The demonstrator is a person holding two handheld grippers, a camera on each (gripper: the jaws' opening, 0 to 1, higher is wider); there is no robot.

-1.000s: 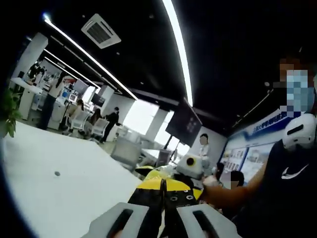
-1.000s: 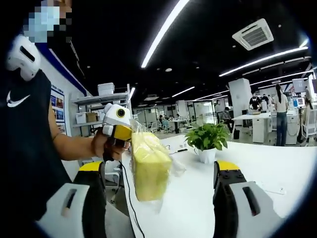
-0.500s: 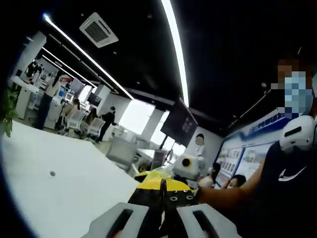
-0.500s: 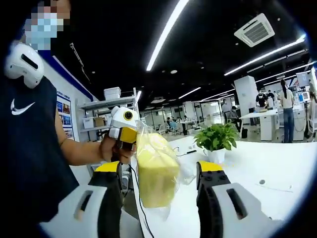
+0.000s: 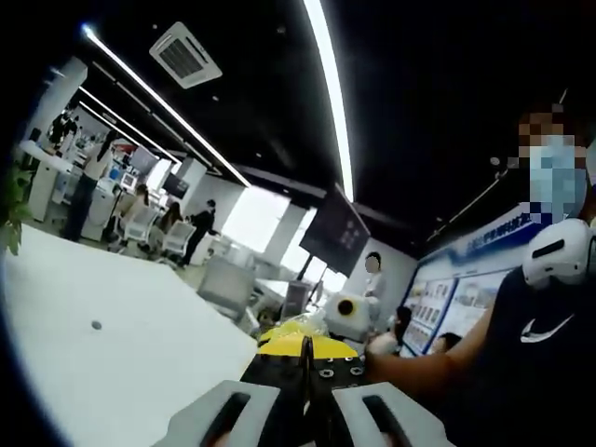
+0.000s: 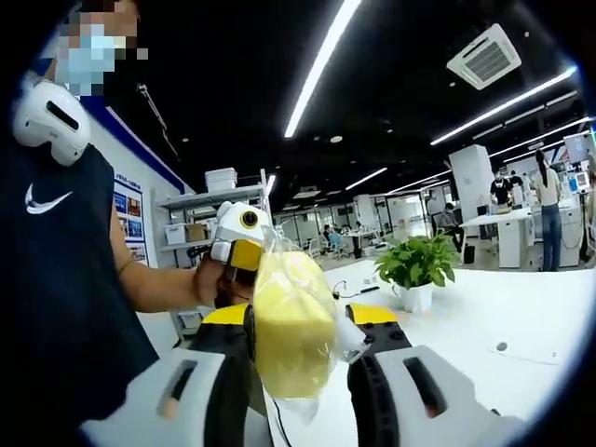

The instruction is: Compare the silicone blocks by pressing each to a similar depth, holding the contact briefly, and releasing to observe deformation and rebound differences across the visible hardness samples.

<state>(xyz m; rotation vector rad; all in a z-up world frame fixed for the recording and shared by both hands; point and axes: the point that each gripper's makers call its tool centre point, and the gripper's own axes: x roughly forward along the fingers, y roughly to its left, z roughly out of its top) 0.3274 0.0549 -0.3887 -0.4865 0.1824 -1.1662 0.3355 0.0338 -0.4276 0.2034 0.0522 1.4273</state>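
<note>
Bagged block [image 6: 291,326]: hung between my right jaws, above bench [image 6: 484,321] edge. Left gripper [image 6: 244,250]: behind it, gripping bag top. Potted plant [image 6: 415,274]: on bench, right.

A white table [image 6: 521,321] stretched out ahead of my right tool. On it stood a potted plant [image 6: 416,276] in a white pot, with a dark cable [image 6: 352,290] lying near it.

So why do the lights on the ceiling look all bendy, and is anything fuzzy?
Left gripper view: the fisheye lens curves the ceiling light strip and the white table glares pale. Right gripper view: the same bending curves the strip; the bagged yellow block between the right gripper jaws looks slightly soft and its bag shines.
</note>
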